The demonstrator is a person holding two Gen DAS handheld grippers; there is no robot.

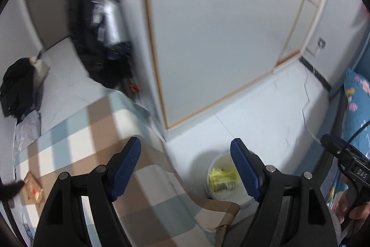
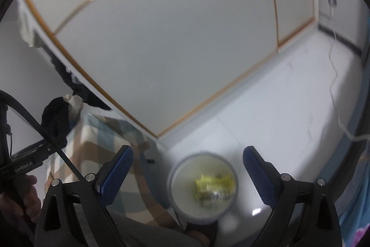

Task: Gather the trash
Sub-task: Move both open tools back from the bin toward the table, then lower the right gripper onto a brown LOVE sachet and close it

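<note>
Trash (image 2: 214, 184): yellow crumpled wrapper lying inside round white bin (image 2: 175, 191) on floor (image 2: 289, 131), beside checked bedcover (image 1: 97, 131), so already collected there. Right tool (image 2: 187, 170) spread wide above bin, empty. Left tool (image 1: 185, 166) also spread, empty. Small brown packet (image 1: 33, 189) on bedcover, likely next pickup.

Two hand-held grippers are out, the left hand-held gripper (image 1: 185, 154) and the right hand-held gripper (image 2: 187, 162), each with two blue pads. One white bin (image 2: 182, 200) stands on the floor, one yellow wrapper (image 2: 215, 183) in it. One checked cloth (image 1: 92, 131), one small brown packet (image 1: 33, 189), one dark heap of clothes (image 1: 16, 87).
</note>
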